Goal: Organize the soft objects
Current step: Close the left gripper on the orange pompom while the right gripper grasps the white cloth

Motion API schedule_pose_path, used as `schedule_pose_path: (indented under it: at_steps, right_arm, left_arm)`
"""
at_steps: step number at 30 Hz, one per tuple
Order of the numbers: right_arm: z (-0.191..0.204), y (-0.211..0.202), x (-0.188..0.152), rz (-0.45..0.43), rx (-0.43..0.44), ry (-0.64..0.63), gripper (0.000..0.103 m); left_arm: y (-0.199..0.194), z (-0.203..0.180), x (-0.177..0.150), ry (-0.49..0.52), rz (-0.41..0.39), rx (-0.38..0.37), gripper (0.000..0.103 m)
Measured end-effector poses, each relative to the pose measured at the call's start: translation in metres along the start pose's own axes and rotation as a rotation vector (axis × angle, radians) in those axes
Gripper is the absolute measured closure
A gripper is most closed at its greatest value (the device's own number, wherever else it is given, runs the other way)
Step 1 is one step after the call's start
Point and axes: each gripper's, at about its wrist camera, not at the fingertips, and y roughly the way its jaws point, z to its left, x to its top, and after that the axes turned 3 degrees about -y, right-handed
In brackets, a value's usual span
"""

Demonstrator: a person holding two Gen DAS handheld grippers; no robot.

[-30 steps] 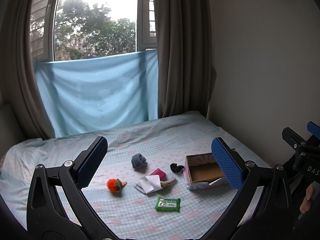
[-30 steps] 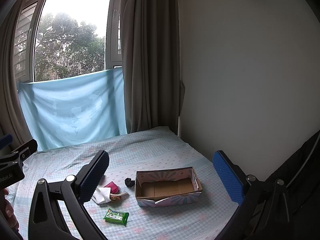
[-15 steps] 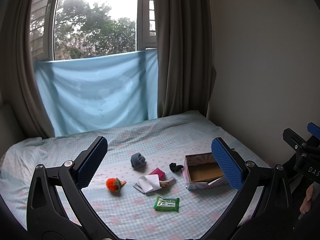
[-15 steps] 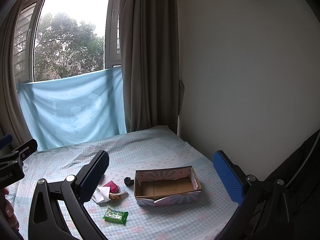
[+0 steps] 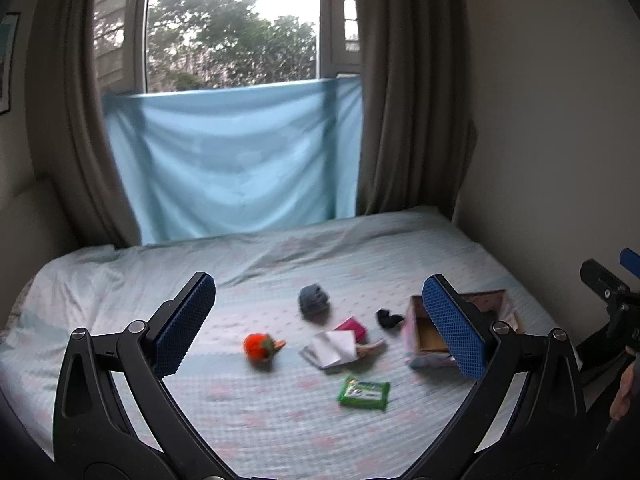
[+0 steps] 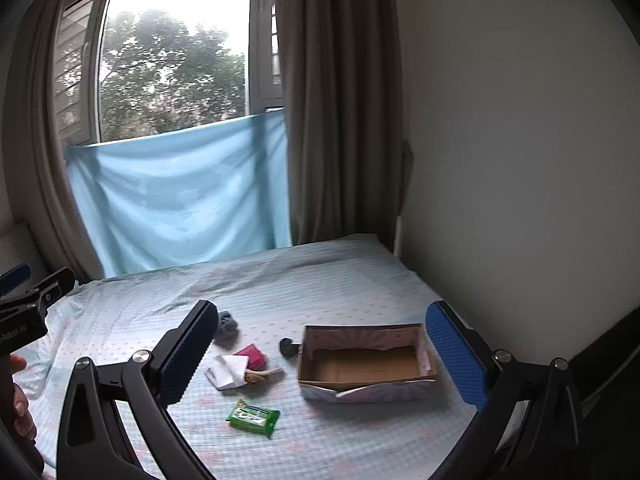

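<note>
Well beyond both empty, wide-open hand-held grippers (image 5: 320,328) (image 6: 324,352): soft items (image 5: 314,304), box (image 6: 364,364)

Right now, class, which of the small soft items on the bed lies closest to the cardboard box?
The small black bundle, which lies just beside the cardboard box at its left end. The grey bundle, pink pouch and orange plush toy lie farther off.

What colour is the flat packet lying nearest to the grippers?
Green packet, white label; clearest in the right wrist view.

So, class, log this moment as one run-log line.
left hand-held gripper: open, empty | right hand-held gripper: open, empty | box: empty | soft items on bed: untouched
</note>
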Motion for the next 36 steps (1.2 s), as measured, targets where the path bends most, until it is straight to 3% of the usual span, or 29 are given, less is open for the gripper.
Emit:
schedule_pose_path:
  at_steps: [6,19,27,36]
  right_arm:
    - [0.038,0.034,-0.009,0.048,0.03,0.017,0.0]
    - [0.148,0.13,-0.057,0.206,0.019,0.157,0.0]
    - [0.19,0.218,-0.101,0.295,0.016,0.192,0.0]
    - [0.189,0.335,-0.183,0.441,-0.011,0.372,0.0]
  left_arm:
    - [0.03,0.045,-0.014,-0.005,0.063,0.001,0.0]
    - [0.162,0.15,-0.053,0.042,0.228,-0.105,0.0]
    - [0.266,0.175,-0.095,0.051,0.326,-0.143,0.0]
    - [0.38,0.169,-0.152,0.046,0.441,-0.151,0.001]
